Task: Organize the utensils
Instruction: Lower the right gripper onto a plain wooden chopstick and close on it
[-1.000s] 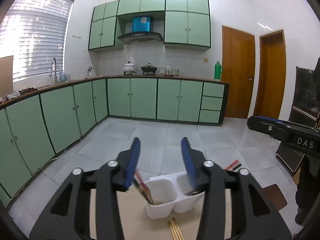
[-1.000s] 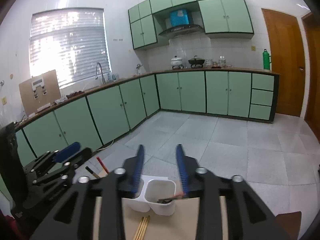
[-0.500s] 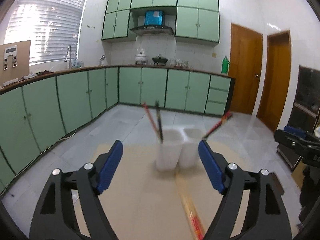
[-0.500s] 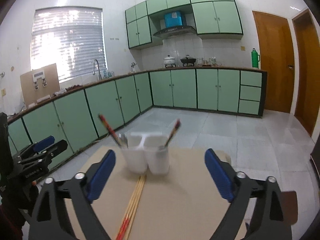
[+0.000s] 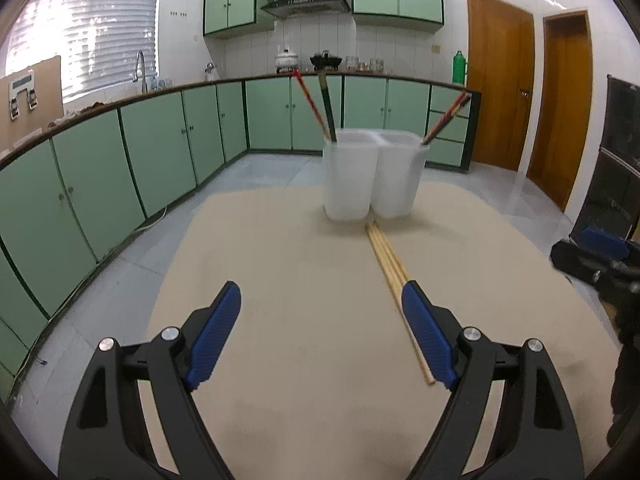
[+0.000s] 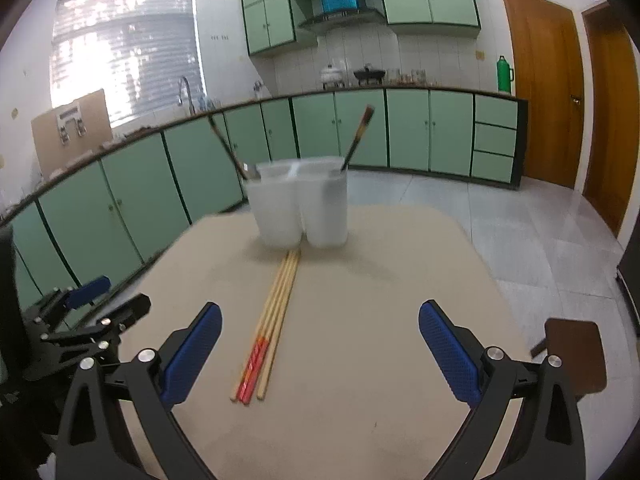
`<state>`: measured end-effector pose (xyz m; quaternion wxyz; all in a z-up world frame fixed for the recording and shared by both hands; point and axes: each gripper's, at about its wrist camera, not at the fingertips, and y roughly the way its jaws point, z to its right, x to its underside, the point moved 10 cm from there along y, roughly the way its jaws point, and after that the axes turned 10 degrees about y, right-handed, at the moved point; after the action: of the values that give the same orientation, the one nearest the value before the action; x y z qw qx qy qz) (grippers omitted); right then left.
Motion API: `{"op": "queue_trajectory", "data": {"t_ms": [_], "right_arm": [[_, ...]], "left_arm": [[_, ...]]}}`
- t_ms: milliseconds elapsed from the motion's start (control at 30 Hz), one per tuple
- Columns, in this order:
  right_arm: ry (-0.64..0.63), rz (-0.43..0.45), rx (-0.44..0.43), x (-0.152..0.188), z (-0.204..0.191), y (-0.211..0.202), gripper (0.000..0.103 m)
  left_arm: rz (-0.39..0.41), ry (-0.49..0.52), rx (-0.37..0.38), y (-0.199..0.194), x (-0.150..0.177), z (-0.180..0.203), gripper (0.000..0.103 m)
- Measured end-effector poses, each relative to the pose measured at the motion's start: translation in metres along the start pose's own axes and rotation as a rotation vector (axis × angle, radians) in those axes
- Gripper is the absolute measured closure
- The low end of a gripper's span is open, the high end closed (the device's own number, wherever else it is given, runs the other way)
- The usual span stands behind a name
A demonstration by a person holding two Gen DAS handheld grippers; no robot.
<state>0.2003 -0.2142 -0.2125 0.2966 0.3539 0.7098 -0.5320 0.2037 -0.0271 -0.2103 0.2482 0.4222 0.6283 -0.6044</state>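
A white two-compartment holder stands at the far side of the tan table. A red and a dark chopstick lean out of its left cup, and another chopstick leans out of its right cup. A bundle of loose chopsticks lies on the table in front of it. My left gripper is open and empty, its right finger just over the bundle. My right gripper is opening wide with nothing between its jaws; the bundle lies by its left finger.
Green kitchen cabinets run along the left and back walls. Wooden doors are at the right. A brown stool stands off the table's right edge. A dark cabinet is at the far right.
Both grippers have sunk and drawn back from the holder toward the near side of the table. Their jaws have spread from narrow to wide.
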Motion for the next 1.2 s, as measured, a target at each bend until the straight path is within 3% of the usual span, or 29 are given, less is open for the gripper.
{"op": "queue_trajectory", "data": {"t_ms": [400, 600, 767, 1200], "right_arm": [[-0.022, -0.119, 0.018, 0.050, -0.008, 0.032, 0.016], [-0.040, -0.185, 0.023, 0.073, -0.016, 0.044, 0.033], [-0.046, -0.231, 0.023, 0.084, -0.021, 0.051, 0.054], [-0.067, -0.285, 0.038, 0.091, -0.028, 0.064, 0.069]], "left_arm": [[-0.087, 0.004, -0.021, 0.009, 0.037, -0.012, 0.023], [-0.127, -0.007, -0.035, 0.012, 0.050, -0.019, 0.023], [-0.137, -0.020, -0.042, 0.012, 0.054, -0.024, 0.022], [-0.140, -0.041, -0.039, 0.014, 0.054, -0.028, 0.022]]}}
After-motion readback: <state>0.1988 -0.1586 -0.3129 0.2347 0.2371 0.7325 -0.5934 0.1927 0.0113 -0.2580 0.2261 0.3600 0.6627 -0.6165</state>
